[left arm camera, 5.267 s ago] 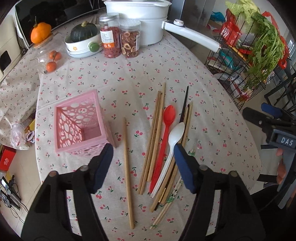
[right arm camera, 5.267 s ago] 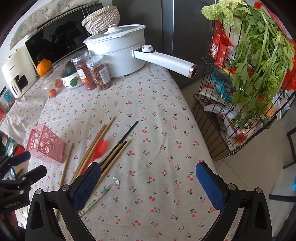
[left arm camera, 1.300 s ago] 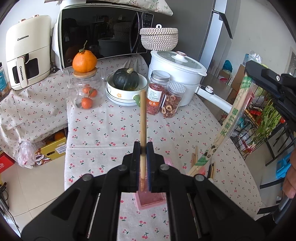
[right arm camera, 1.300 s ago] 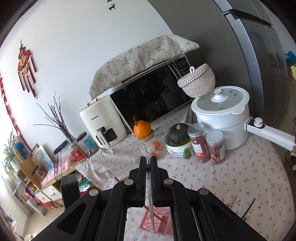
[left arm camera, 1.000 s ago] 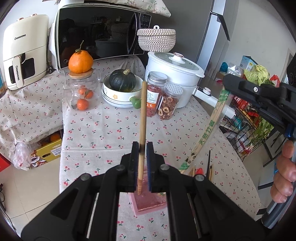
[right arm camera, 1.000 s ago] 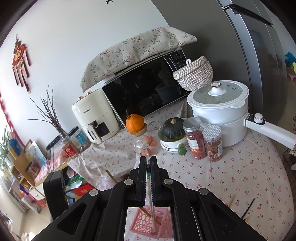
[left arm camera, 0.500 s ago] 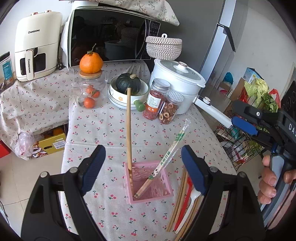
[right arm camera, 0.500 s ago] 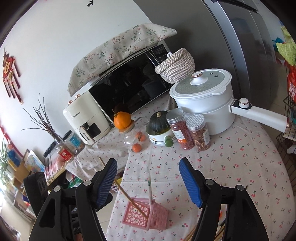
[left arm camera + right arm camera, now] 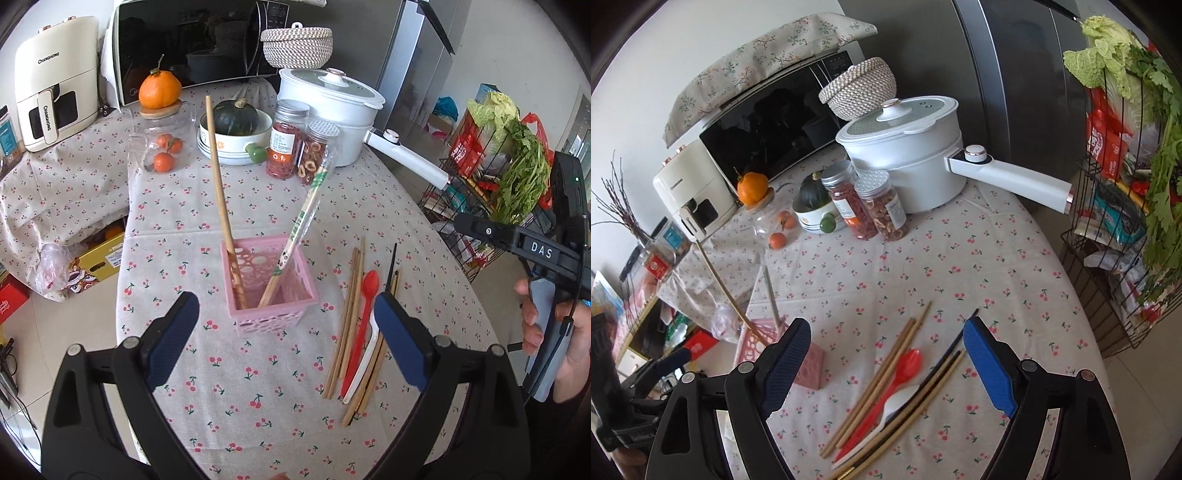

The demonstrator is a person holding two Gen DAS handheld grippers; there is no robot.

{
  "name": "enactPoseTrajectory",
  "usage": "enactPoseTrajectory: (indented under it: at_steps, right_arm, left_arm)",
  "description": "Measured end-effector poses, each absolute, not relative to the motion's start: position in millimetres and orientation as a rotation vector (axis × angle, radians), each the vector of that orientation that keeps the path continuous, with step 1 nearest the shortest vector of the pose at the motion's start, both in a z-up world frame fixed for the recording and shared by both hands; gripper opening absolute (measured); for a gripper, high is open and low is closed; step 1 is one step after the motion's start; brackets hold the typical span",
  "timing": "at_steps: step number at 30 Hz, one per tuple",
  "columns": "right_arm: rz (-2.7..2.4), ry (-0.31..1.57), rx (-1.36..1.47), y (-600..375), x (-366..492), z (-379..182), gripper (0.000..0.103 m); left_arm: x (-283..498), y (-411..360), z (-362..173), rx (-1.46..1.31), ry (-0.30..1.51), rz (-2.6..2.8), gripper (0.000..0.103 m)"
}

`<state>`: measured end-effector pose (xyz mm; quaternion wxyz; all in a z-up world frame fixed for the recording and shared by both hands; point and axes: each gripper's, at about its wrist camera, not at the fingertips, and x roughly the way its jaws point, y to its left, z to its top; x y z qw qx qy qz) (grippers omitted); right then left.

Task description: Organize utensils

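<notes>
A pink perforated holder (image 9: 271, 286) stands on the cherry-print tablecloth and holds a bare wooden chopstick (image 9: 219, 188) and a plastic-wrapped pair of chopsticks (image 9: 304, 218), both leaning. To its right lie several wooden chopsticks (image 9: 347, 314), a red spoon (image 9: 364, 314), a white spoon (image 9: 364, 373) and dark chopsticks (image 9: 391, 266). My left gripper (image 9: 286, 343) is open and empty, just in front of the holder. My right gripper (image 9: 886, 363) is open and empty above the loose utensils (image 9: 886, 402); the holder (image 9: 809, 363) shows partly behind its left finger.
At the back of the table stand a white pot with a long handle (image 9: 332, 114), two jars (image 9: 295, 147), a bowl with a green squash (image 9: 234, 129) and a glass jar with oranges (image 9: 162, 147). A wire rack with greens (image 9: 498, 166) stands to the right.
Both grippers have opened and drawn back, leaving the wooden chopstick and the wrapped pair in the pink holder. The right gripper has swung down over the loose utensils.
</notes>
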<state>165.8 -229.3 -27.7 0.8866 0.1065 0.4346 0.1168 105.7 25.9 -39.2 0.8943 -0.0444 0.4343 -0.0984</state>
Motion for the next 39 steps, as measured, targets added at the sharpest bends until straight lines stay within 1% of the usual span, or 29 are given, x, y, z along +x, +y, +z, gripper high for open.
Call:
enactPoseTrajectory:
  at_steps: [6, 12, 17, 19, 21, 24, 26, 31, 34, 36, 38, 39]
  right_arm:
    - [0.195, 0.988, 0.15, -247.4, 156.8, -51.0, 0.086]
    - [0.184, 1.057, 0.105, -266.5, 151.3, -69.3, 0.086]
    - [0.154, 1.113, 0.064, -280.1, 152.9, -83.7, 0.086]
    - [0.151, 1.121, 0.05, -284.3, 153.8, -87.4, 0.086]
    - [0.148, 1.131, 0.049, -289.7, 155.3, -90.6, 0.086]
    - [0.146, 1.148, 0.062, -298.6, 158.0, -95.7, 0.086]
    - [0.14, 1.157, 0.065, -303.7, 159.5, -98.8, 0.086]
    - [0.125, 1.176, 0.068, -313.2, 162.2, -106.1, 0.086]
    - [0.121, 1.186, 0.076, -316.3, 163.2, -108.6, 0.086]
    - [0.119, 1.189, 0.081, -317.2, 164.2, -109.5, 0.086]
    - [0.116, 1.192, 0.082, -317.2, 165.5, -110.6, 0.086]
    - [0.113, 1.193, 0.082, -316.9, 166.0, -111.1, 0.086]
  left_arm:
    - [100.4, -8.5, -58.6, -0.053, 0.982, -0.274, 0.095]
    - [107.5, -50.6, -89.8, -0.034, 1.117, -0.357, 0.095]
    - [120.6, -81.4, -105.6, -0.009, 1.162, -0.406, 0.094]
    - [129.4, -94.3, -113.1, 0.018, 1.184, -0.417, 0.087]
    - [138.8, -104.8, -122.1, 0.043, 1.216, -0.429, 0.072]
    - [150.3, -119.6, -133.5, 0.083, 1.252, -0.432, 0.056]
    - [155.4, -127.1, -137.8, 0.117, 1.254, -0.418, 0.051]
    - [166.2, -137.2, -143.4, 0.192, 1.246, -0.385, 0.042]
    - [173.4, -137.0, -148.8, 0.209, 1.259, -0.366, 0.032]
    - [177.7, -140.6, -153.8, 0.227, 1.264, -0.358, 0.016]
    - [177.8, -140.5, -154.3, 0.241, 1.255, -0.348, 0.01]
    - [176.8, -139.0, -152.3, 0.239, 1.246, -0.348, 0.009]
